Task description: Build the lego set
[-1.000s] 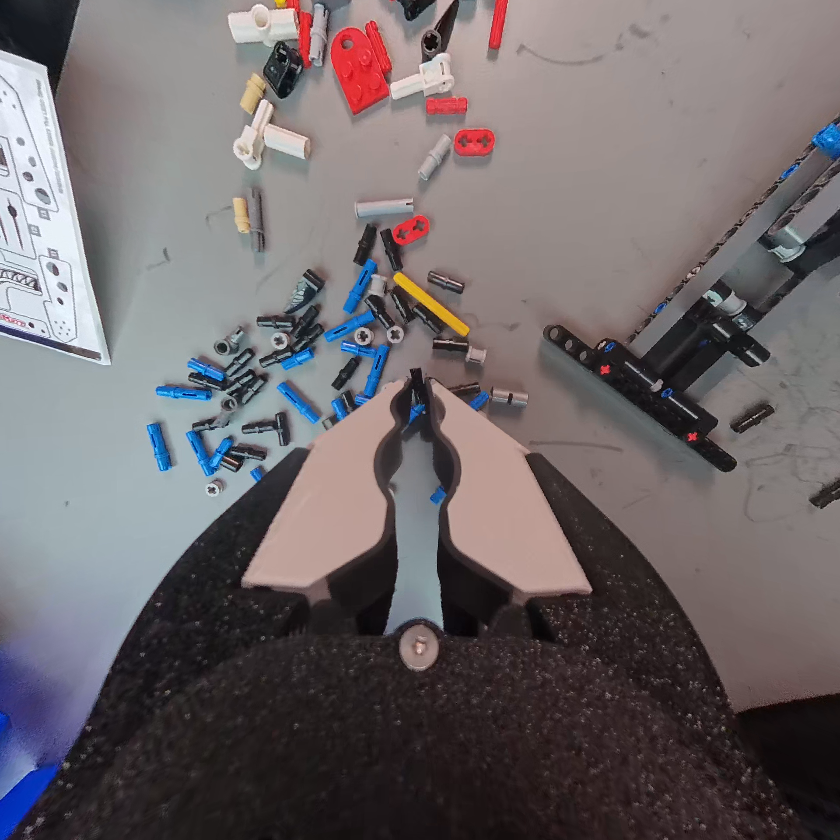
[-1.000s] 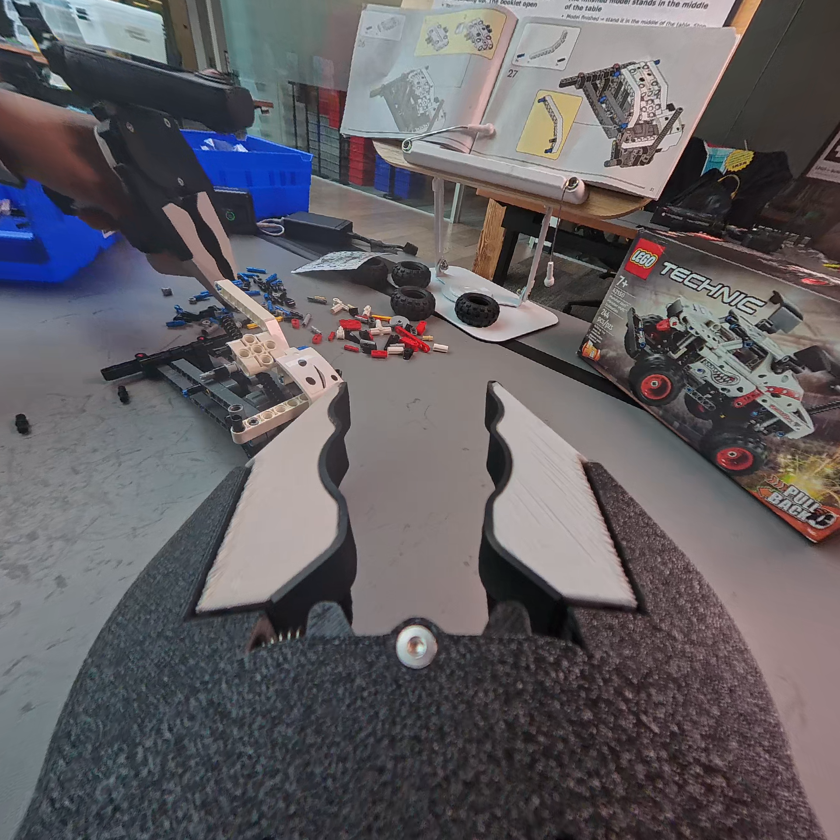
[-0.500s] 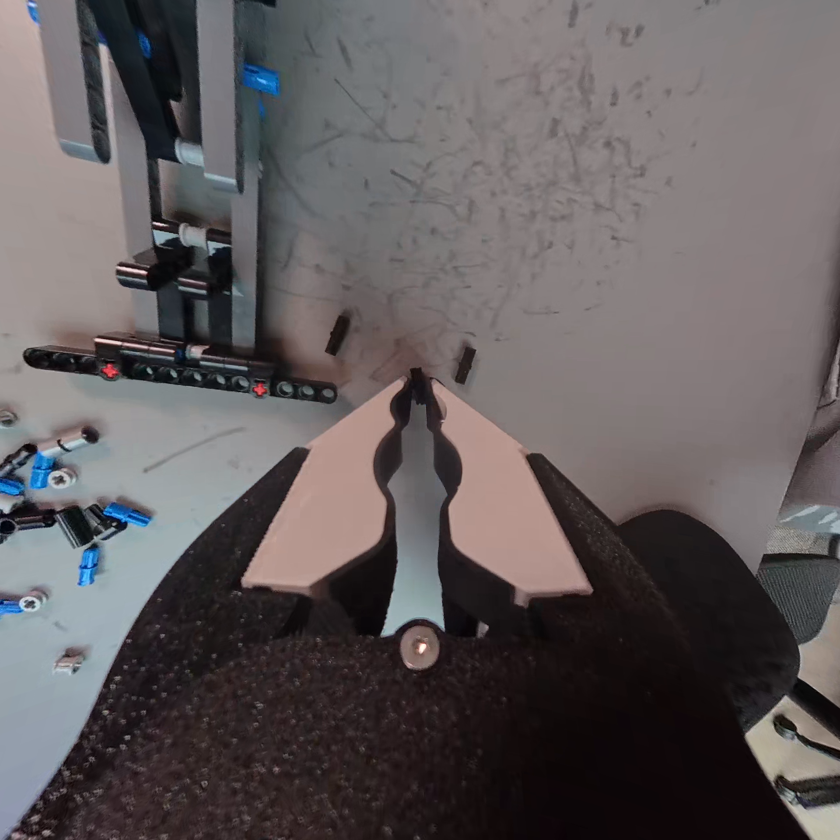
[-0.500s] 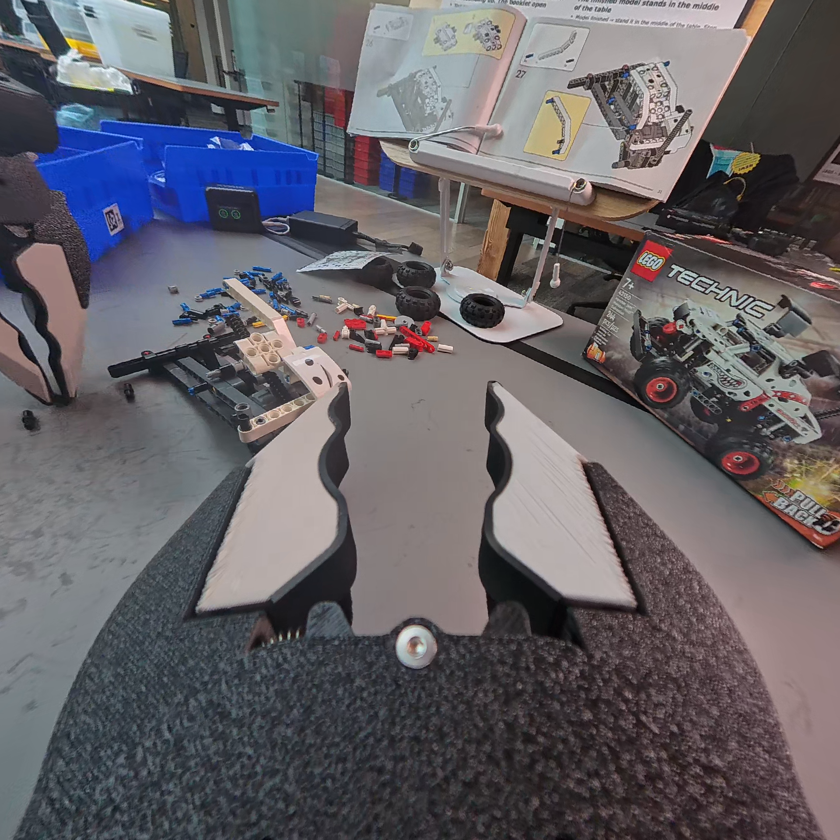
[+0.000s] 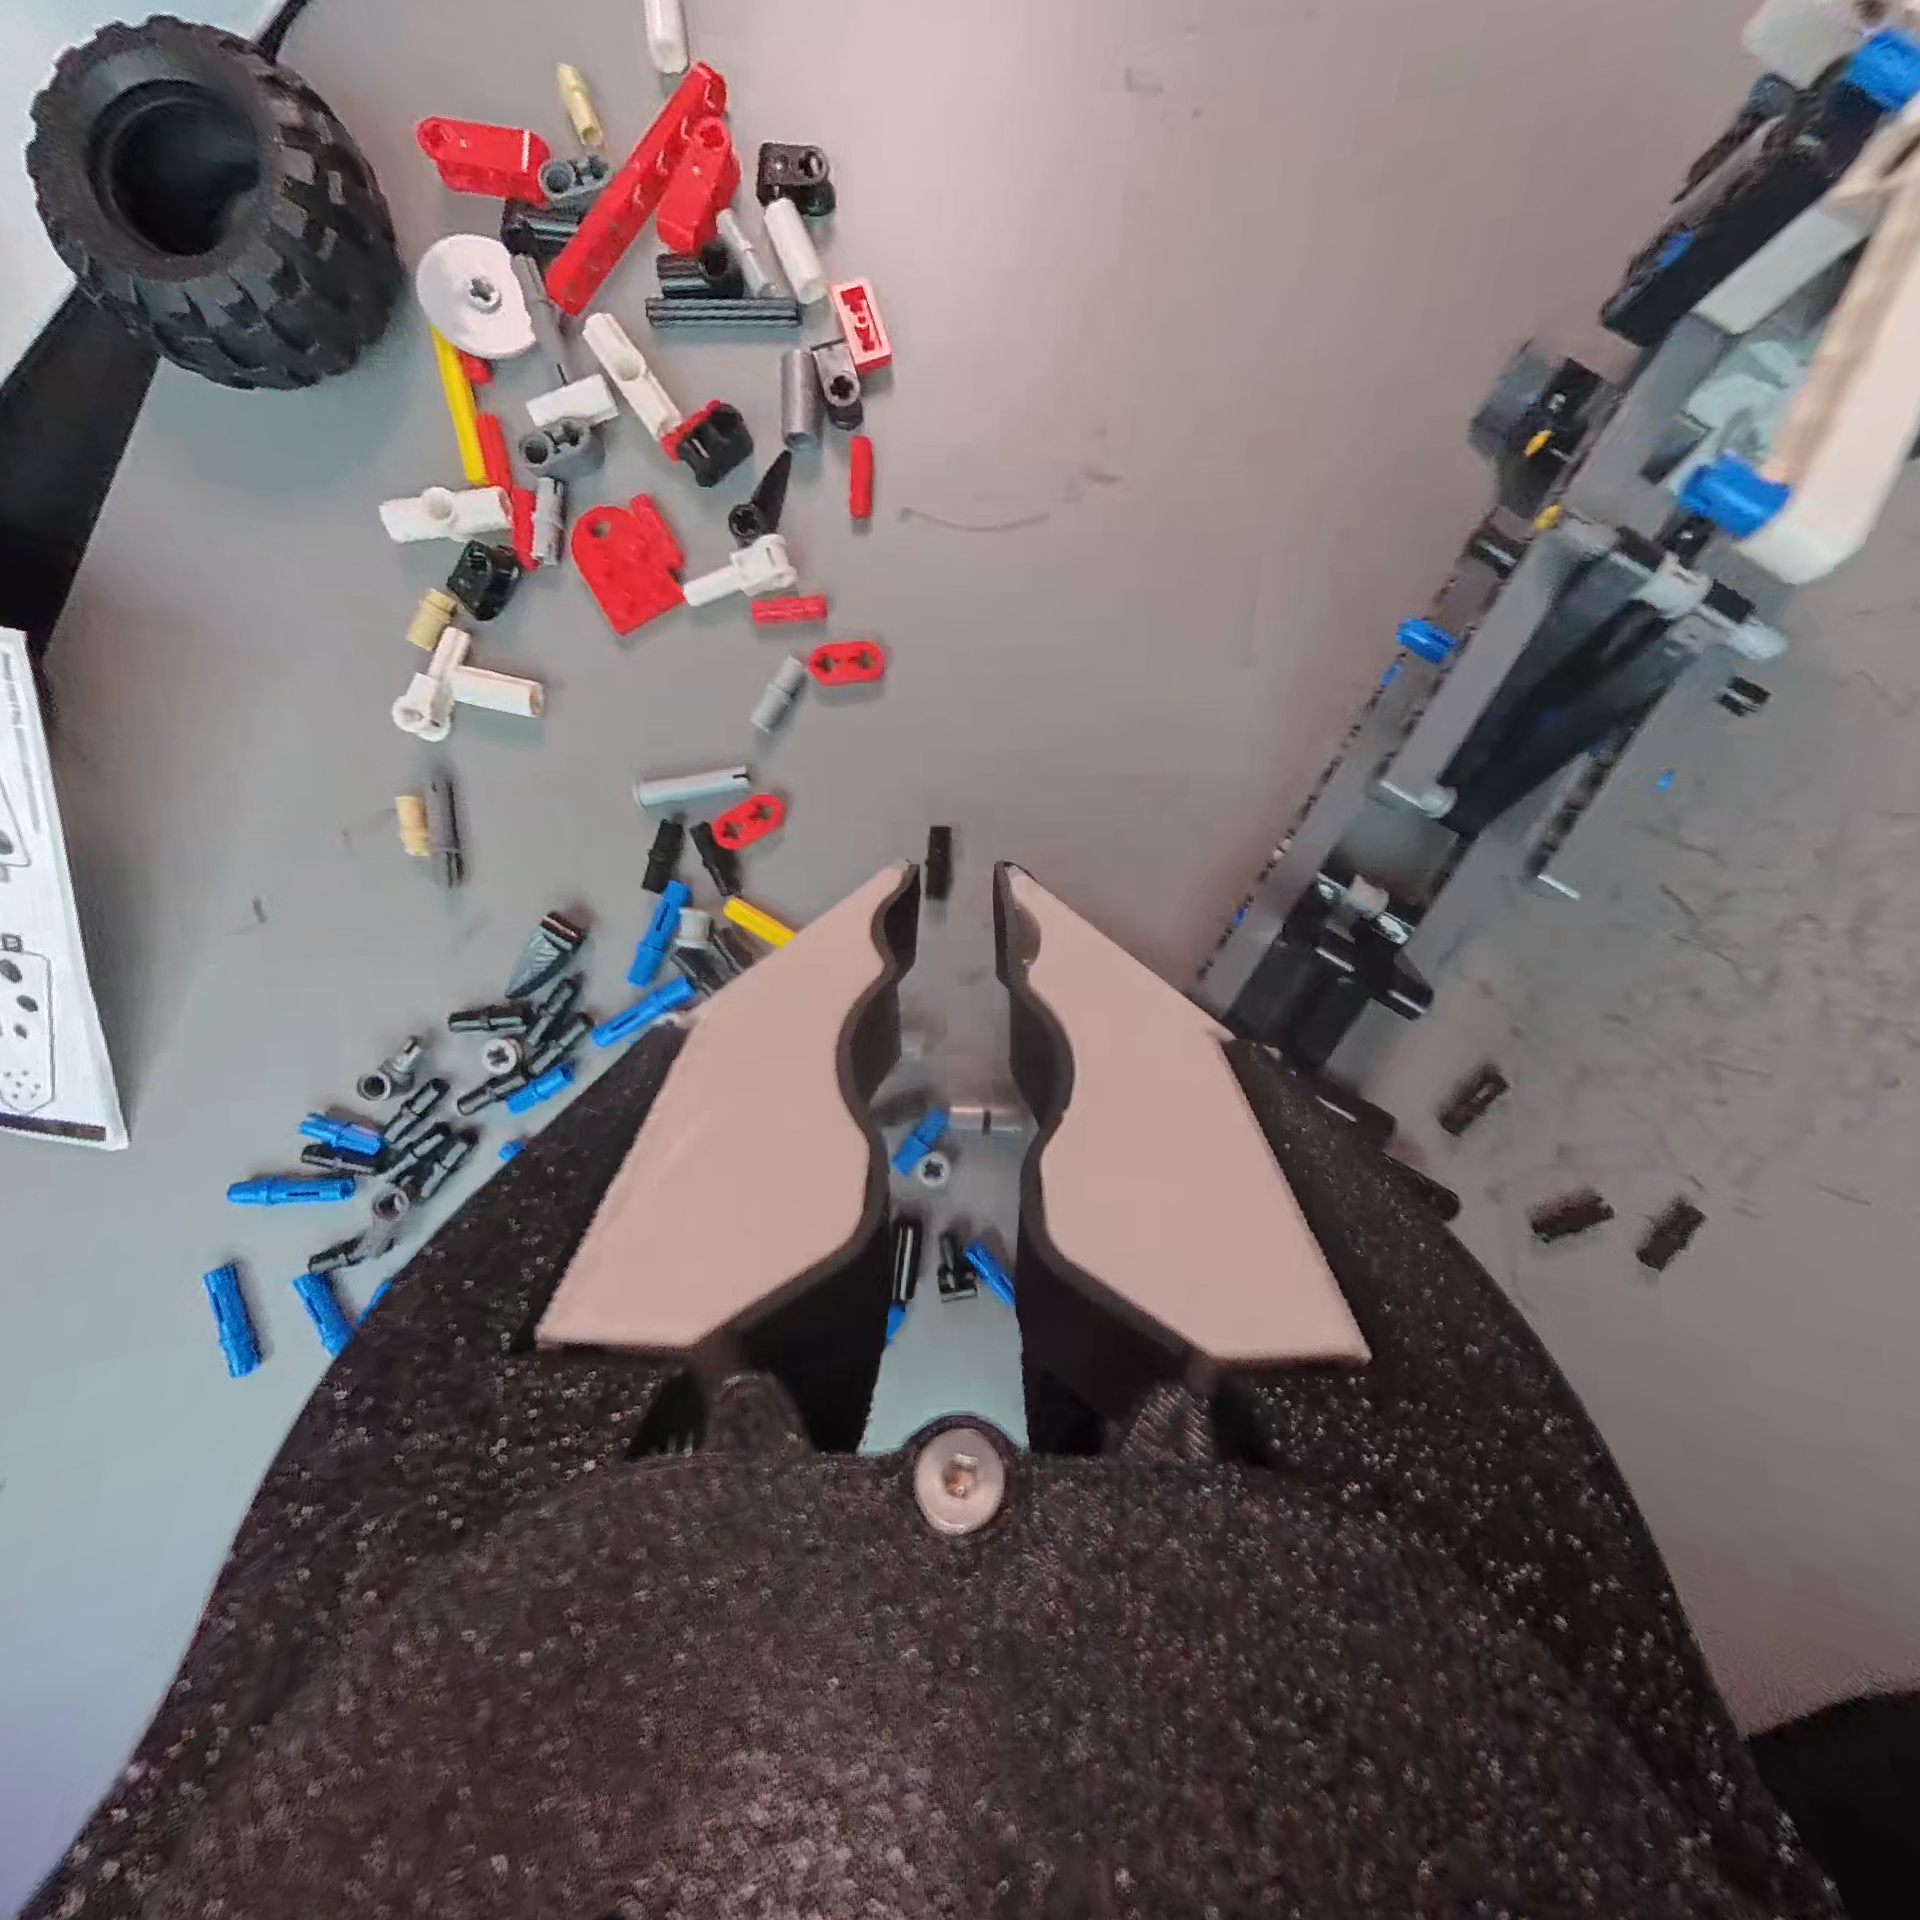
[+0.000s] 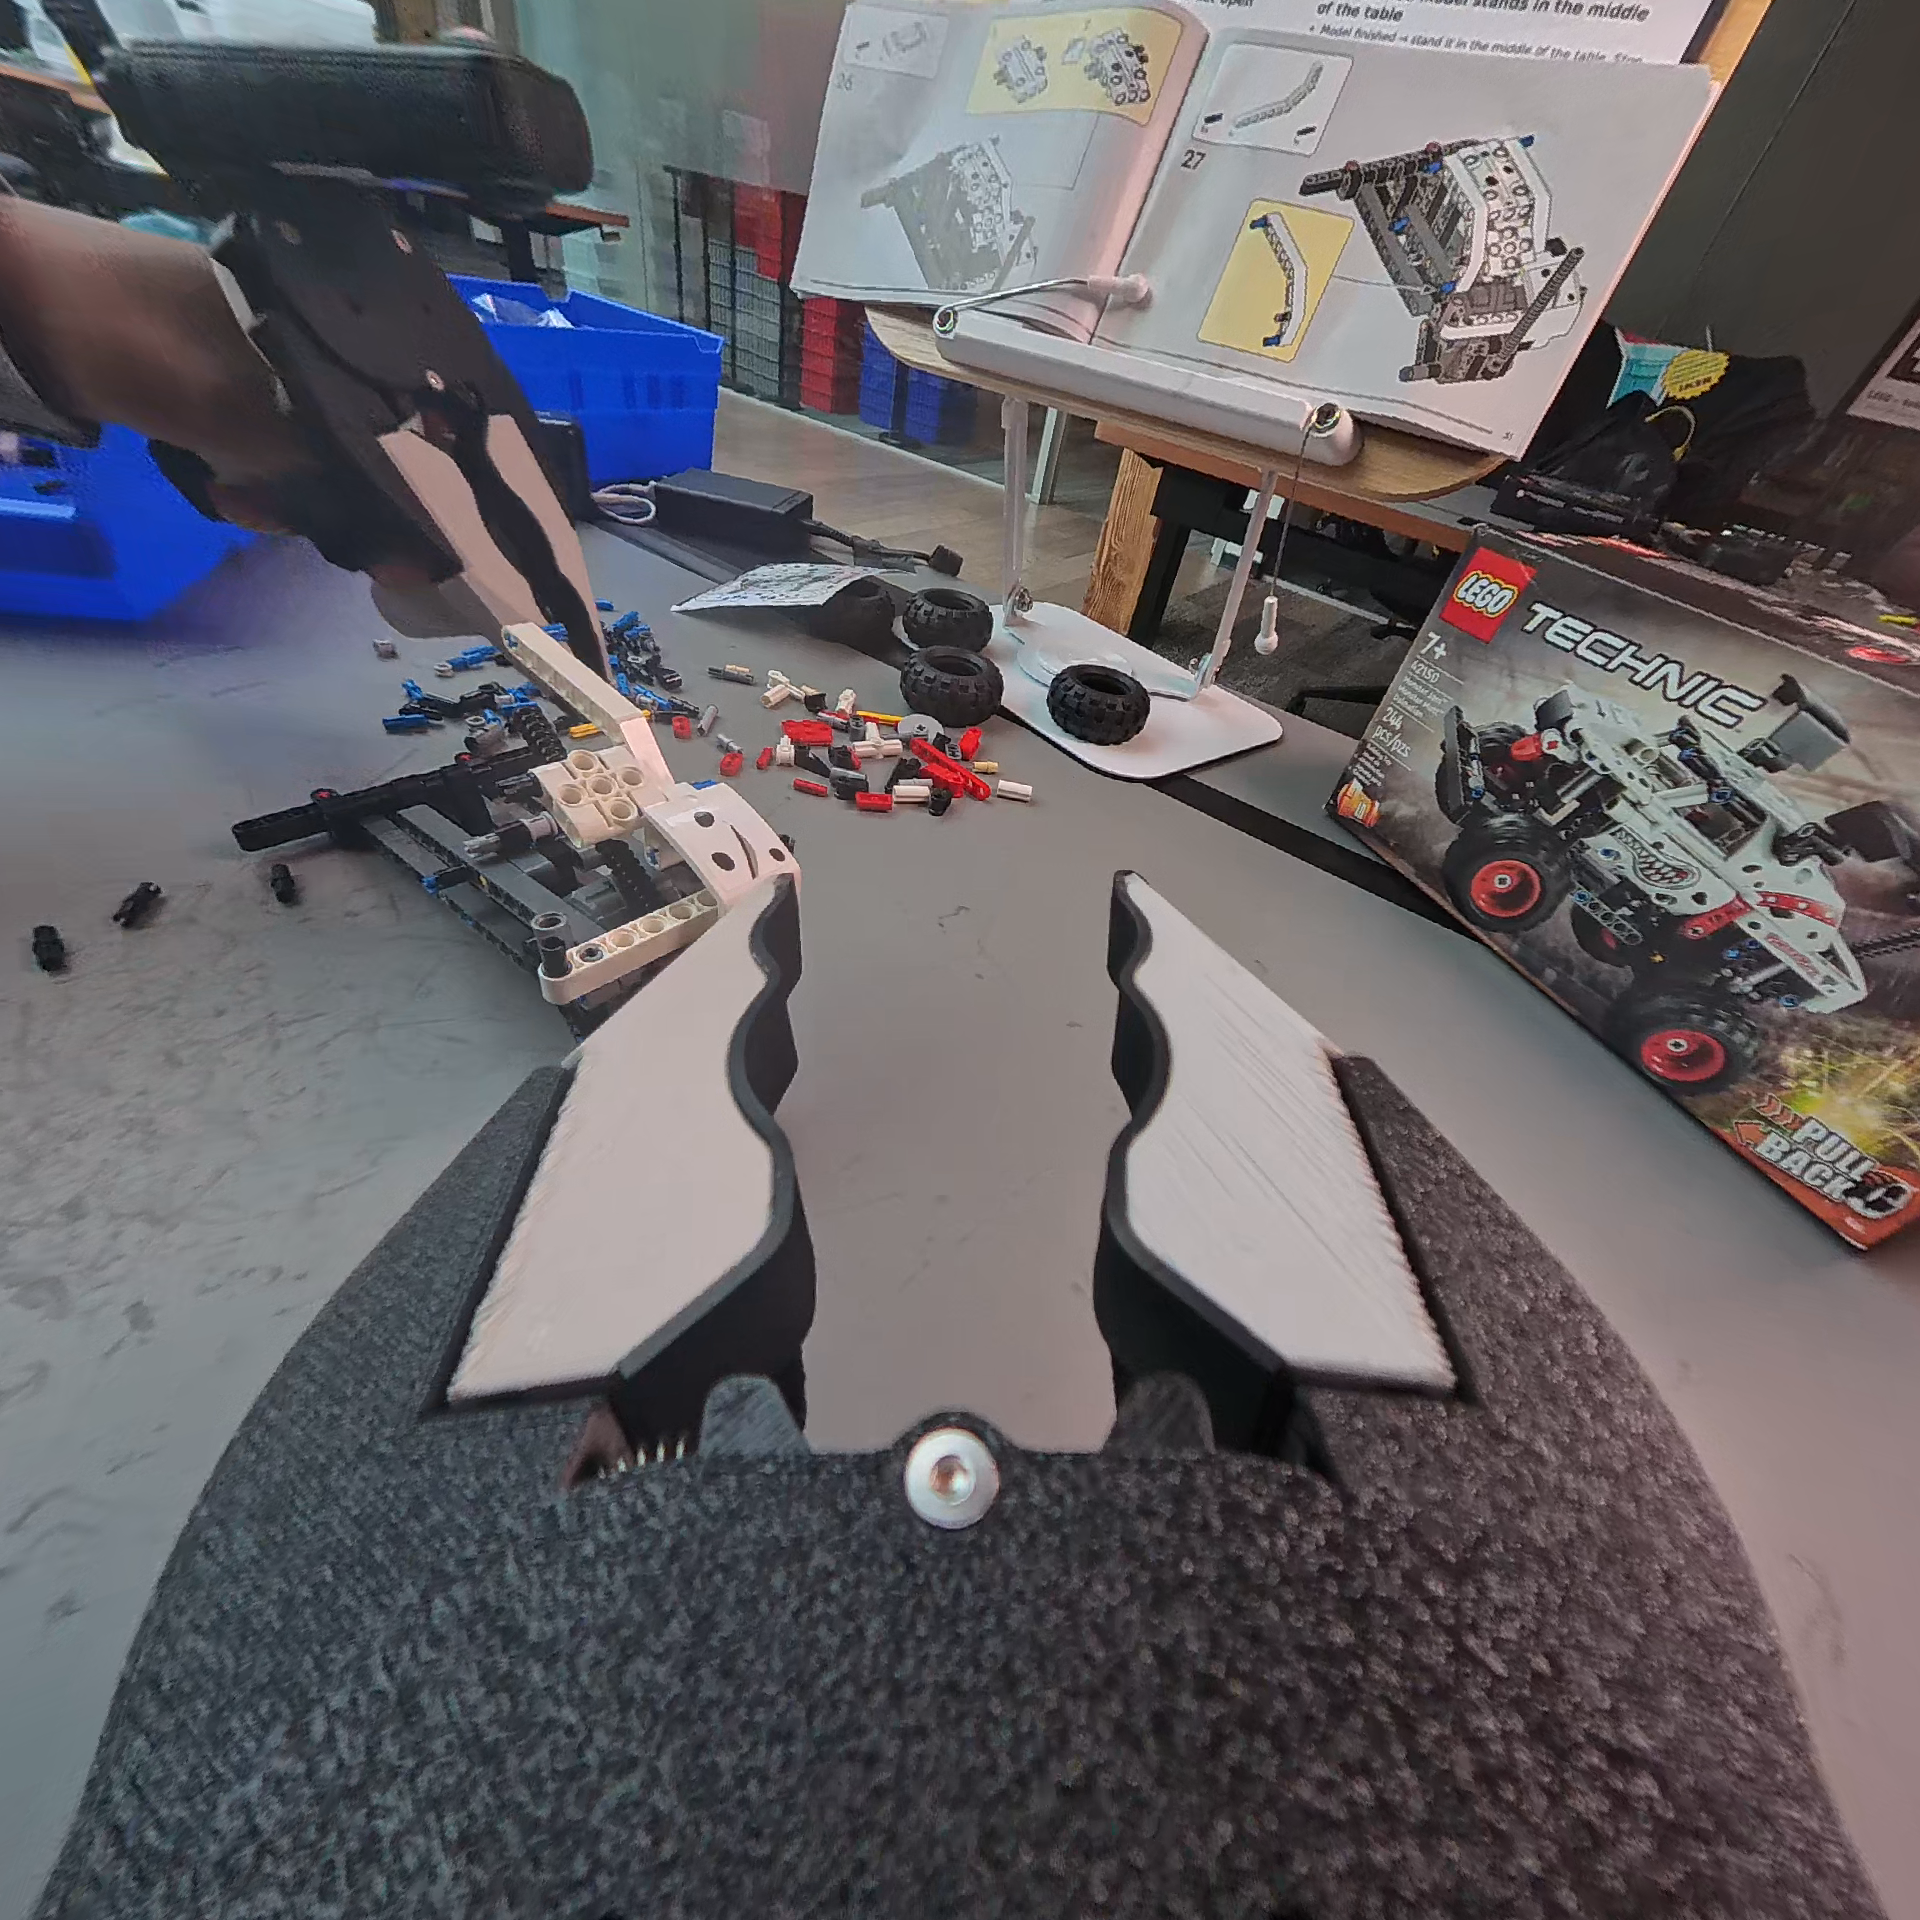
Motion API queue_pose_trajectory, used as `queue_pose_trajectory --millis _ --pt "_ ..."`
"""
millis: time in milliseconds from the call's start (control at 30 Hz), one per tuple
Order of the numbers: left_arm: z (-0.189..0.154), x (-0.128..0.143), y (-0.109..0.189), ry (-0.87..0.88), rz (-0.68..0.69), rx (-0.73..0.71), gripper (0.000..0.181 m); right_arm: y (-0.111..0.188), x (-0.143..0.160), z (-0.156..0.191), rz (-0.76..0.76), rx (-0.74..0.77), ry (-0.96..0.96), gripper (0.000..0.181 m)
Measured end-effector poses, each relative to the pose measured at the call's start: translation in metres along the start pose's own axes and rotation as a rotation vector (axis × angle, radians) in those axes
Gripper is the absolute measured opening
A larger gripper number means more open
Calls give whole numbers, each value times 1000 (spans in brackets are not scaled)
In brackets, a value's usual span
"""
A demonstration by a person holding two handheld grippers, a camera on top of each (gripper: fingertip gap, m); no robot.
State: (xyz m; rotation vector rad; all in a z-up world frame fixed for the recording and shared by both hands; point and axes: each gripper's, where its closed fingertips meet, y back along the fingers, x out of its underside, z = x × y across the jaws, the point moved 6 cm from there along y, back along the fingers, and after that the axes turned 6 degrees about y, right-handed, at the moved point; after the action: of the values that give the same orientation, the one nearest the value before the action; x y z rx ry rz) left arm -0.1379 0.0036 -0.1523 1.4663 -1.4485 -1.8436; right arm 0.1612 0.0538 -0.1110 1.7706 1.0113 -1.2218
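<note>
we work on a wide grey desk (image 6: 935, 1091), and the biggest things sit at its far edge so they stay out of the way: the open instruction booklet on its white wire stand (image 6: 1247, 208), propped upright so we can read it while both hands are busy, and the printed cardboard set box (image 6: 1662, 862) leaning to the right. three knobbly black rubber tyres (image 6: 951, 686) wait by the stand's base, set aside for a late step, we judge.

the half-built grey, black and white lego chassis (image 6: 582, 831) lies flat near the middle left of the desk, within reach of either hand. beyond it the loose parts are spread thin, not heaped, so single pieces can be picked: a patch of red, white and black connectors (image 5: 644, 343), then a patch of small blue and black pins (image 5: 436, 1112) nearer our left gripper (image 5: 956, 883).

that left gripper hangs over the pin patch with its jaws slightly apart. a short black pin (image 5: 938, 860) sits right at the gap between the tips; the frame is blurred, so we cannot tell whether it is lightly held or simply lies on the desk beneath. the chassis is off to that gripper's right, near but apart.

our right gripper (image 6: 956, 914) rests low over bare desk, jaws wide apart and empty, the chassis's white corner just beside its left finger.
</note>
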Motion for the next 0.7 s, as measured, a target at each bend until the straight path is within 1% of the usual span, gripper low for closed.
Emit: queue_pose_trajectory --millis 67,133,167,200,267,333,367,400,433,500,567,633,700 --pt "5 1 -14 -16 43 1 13 0 0 -2 0 7 -3 59" --pt "6 4 -22 -54 76 -11 6 1 0 -4 -2 11 -8 59" --pt "5 2 -20 -66 60 -10 5 1 0 -4 -2 11 -10 59" --pt "6 3 -18 -69 72 -21 5 1 0 -4 -3 10 -11 59" --pt "2 4 -6 -90 47 -33 5 1 0 -4 -3 6 -11 59" --pt "-18 7 16 -87 8 34 5 1 0 -3 -4 5 -5 59" --pt "-35 11 27 -106 -2 97 5 1 -1 -3 -4 6 -3 59" --pt "-56 20 36 -144 2 166 4 1 -1 -3 -5 6 -2 59" --pt "-74 31 42 -181 16 199 4 1 -1 -3 -5 6 -3 59" --pt "-104 55 41 -221 59 210 5 0 0 -2 -3 0 -7 59" --pt "-121 72 32 -206 49 176 5 -1 1 0 1 -12 -15 59" --pt "-130 81 21 -163 15 153 5 -4 3 4 10 -25 -17 59" --pt "-129 83 13 -135 -31 86 5 -6 6 7 24 -29 -11 59"
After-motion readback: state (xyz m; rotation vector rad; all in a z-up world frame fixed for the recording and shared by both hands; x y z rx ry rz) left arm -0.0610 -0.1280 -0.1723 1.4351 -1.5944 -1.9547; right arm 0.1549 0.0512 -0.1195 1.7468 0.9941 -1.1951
